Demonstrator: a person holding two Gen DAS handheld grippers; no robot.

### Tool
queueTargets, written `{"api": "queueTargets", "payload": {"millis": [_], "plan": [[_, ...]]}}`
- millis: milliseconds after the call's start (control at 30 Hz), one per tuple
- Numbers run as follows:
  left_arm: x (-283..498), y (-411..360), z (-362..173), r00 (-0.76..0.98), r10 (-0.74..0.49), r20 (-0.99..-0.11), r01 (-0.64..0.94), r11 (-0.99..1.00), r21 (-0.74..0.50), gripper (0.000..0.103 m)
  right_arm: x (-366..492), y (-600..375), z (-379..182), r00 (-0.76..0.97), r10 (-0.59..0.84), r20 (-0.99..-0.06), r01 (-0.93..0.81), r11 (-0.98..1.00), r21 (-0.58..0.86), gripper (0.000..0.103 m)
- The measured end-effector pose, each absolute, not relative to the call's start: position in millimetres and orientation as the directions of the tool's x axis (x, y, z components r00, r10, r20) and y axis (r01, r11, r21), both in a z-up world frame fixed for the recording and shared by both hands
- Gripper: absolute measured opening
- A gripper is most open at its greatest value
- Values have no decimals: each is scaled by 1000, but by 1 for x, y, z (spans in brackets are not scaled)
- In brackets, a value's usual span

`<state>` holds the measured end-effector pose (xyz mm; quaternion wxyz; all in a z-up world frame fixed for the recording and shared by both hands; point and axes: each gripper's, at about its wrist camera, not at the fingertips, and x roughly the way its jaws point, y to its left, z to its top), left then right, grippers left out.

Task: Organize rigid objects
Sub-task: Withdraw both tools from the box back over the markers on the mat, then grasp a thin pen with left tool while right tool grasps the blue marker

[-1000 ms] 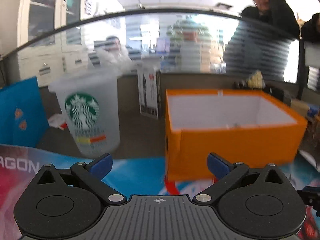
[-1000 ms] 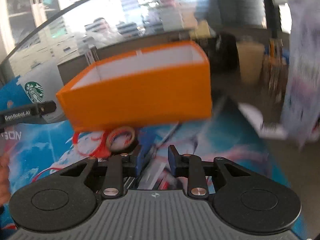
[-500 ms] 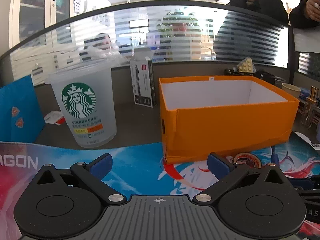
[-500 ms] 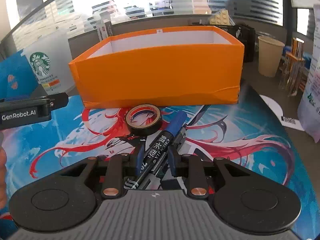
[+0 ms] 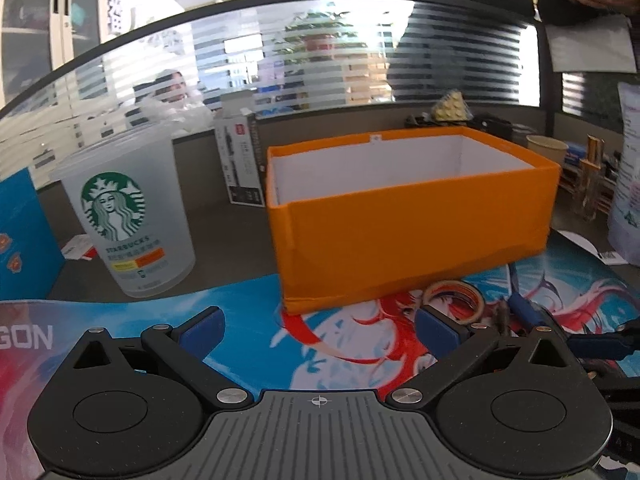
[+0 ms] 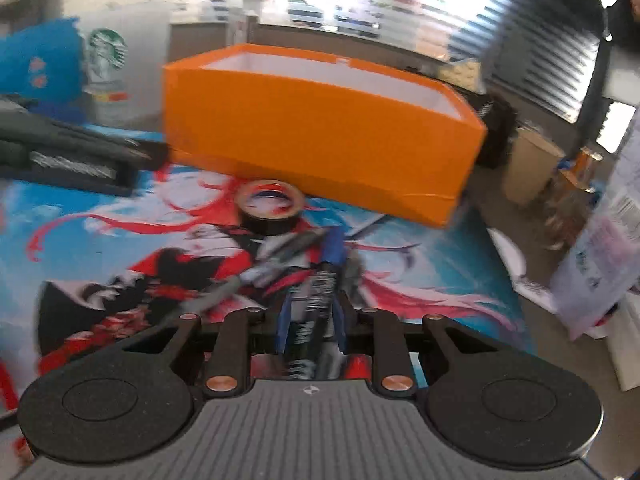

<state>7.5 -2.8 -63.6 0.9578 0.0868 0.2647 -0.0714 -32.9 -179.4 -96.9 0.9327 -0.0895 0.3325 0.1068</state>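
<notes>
Left wrist view: left gripper (image 5: 318, 330) jaws spread, nothing between; orange box (image 5: 412, 236) ahead on the desk. Right wrist view: right gripper (image 6: 311, 322) jaws pinched on the marker (image 6: 320, 292); judged light, stiff, slippery, best gripped mid-barrel.

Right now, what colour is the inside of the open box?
White inside, orange outside: box. The left wrist view shows it best.

The frosted cup (image 5: 128, 216) carries the Starbucks siren logo above the word "STARBUCKS"; the printed mat (image 5: 248, 320) shows the letters "GON" at its left edge.
</notes>
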Motion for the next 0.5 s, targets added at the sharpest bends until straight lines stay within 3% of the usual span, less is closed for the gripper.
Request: {"api": "queueTargets", "payload": {"millis": [233,333,500], "plan": [[10,-9,-68,836,-79,-543,188,971,148,102,-26,-175,-102,744,146,-652,-276,956,-102,23],[11,-14,-74,810,-110,-576,228,964,135,102,-17,-186,-103,731,185,-656,-259,966,-15,25],[4,-28,-75,802,-183,-569,301,946,120,102,-26,-192,-104,738,192,-646,-264,964,-15,22]]}}
